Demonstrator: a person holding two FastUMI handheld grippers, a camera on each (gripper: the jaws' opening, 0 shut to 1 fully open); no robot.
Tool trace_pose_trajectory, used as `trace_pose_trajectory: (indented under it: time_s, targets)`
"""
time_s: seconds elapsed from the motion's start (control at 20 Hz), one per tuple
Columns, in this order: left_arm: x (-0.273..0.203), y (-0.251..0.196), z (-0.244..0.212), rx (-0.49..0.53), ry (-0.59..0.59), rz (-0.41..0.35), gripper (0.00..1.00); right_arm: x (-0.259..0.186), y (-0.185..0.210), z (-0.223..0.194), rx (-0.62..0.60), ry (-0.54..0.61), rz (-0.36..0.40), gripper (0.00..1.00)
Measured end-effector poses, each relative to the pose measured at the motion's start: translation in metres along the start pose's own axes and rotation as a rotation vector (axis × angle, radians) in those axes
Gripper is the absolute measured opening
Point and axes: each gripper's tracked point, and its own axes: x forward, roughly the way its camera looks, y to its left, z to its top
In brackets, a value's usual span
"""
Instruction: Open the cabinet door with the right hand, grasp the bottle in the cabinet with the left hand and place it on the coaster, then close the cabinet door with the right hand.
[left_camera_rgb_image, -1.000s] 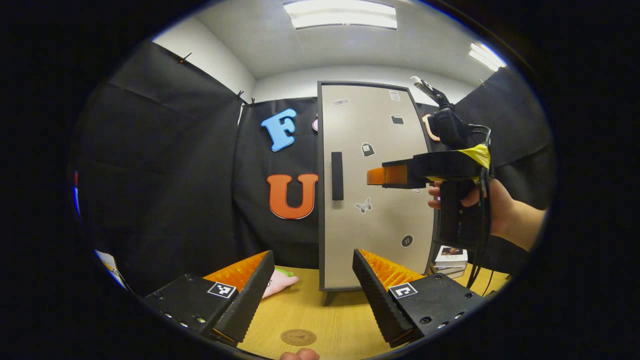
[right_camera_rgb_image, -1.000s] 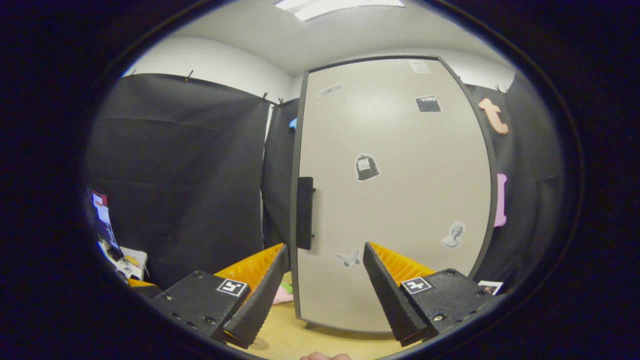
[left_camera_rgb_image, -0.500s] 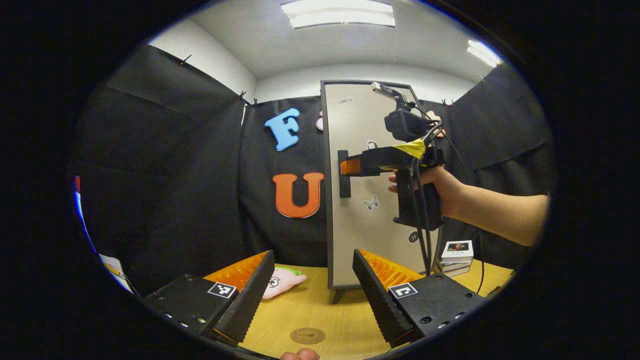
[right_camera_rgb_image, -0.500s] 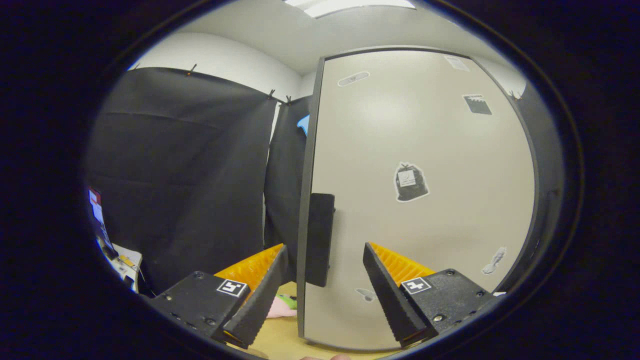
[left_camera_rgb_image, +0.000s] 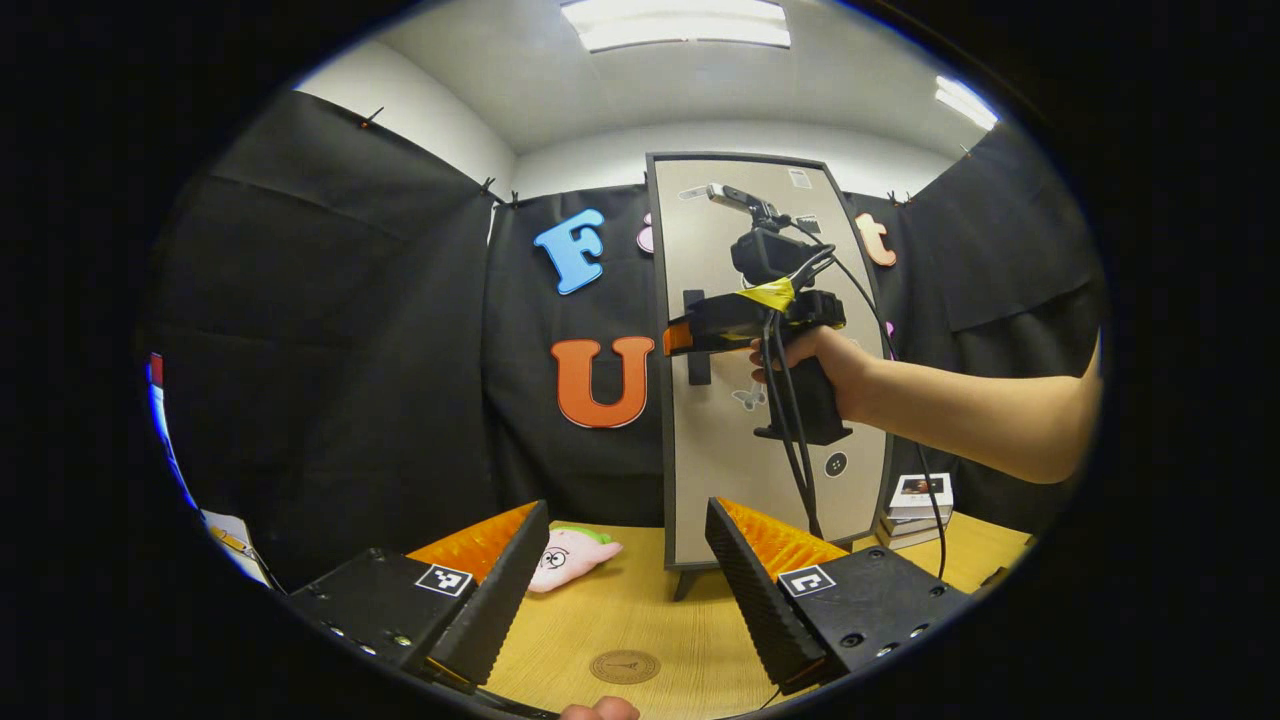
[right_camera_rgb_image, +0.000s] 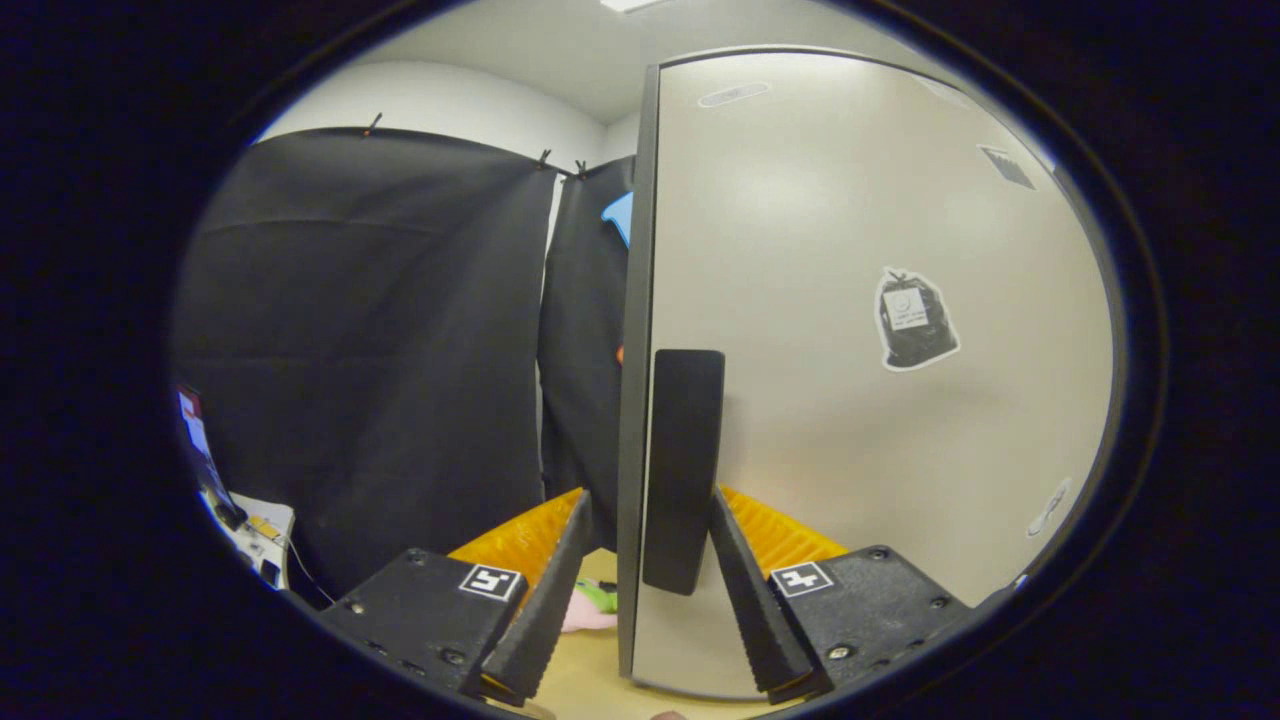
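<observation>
Your right gripper (right_camera_rgb_image: 648, 570) has closed in on the cabinet door (right_camera_rgb_image: 850, 430) over the last second: the door handle (right_camera_rgb_image: 683, 465), earlier well ahead of it, now stands between its two fingers. The jaws have narrowed around the handle, but whether both pads press on it cannot be told. In the left gripper view the right gripper (left_camera_rgb_image: 685, 336) sits level at the handle (left_camera_rgb_image: 696, 340), held by your right hand (left_camera_rgb_image: 812, 362). Your left gripper (left_camera_rgb_image: 625, 585) hangs released, jaws wide, above the table (left_camera_rgb_image: 640, 610), near the round coaster (left_camera_rgb_image: 624, 666). The door is still shut, so the bottle stays hidden inside. Judged from this, the opening pull comes next; the grasp should seat first.
</observation>
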Motion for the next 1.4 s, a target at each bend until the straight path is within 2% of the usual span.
trace_pose_trajectory:
  time_s: [0.05, 0.2, 0.4, 0.5, 0.75, 0.9, 1.1, 1.4]
  targets:
    - [0.000, 0.002, 0.001, 0.001, -0.001, 0.003, 0.95, 0.001, 0.000, 0.000, 0.009, 0.003, -0.007, 0.70]
    - [0.003, 0.011, 0.001, 0.007, 0.001, 0.019, 0.95, 0.007, -0.003, 0.001, 0.040, 0.002, -0.027, 0.67]
    - [0.005, 0.015, -0.003, -0.001, 0.012, 0.020, 0.95, 0.006, -0.012, 0.000, 0.069, 0.032, -0.058, 0.48]
    - [0.009, 0.014, -0.002, -0.005, 0.012, 0.018, 0.95, 0.007, -0.012, -0.001, 0.067, 0.042, -0.051, 0.37]
    - [0.009, 0.007, 0.003, -0.004, -0.006, -0.010, 0.95, 0.006, -0.015, -0.013, 0.073, 0.075, -0.061, 0.30]
    - [0.005, 0.007, 0.004, -0.001, -0.017, -0.015, 0.95, 0.006, -0.015, -0.012, 0.081, 0.074, -0.054, 0.22]
    - [0.003, 0.017, 0.003, -0.004, -0.012, 0.003, 0.95, 0.002, -0.014, -0.013, 0.079, 0.084, -0.036, 0.20]
    - [0.004, 0.027, 0.002, -0.013, -0.017, 0.018, 0.95, -0.019, -0.009, -0.013, 0.065, 0.065, 0.035, 0.20]
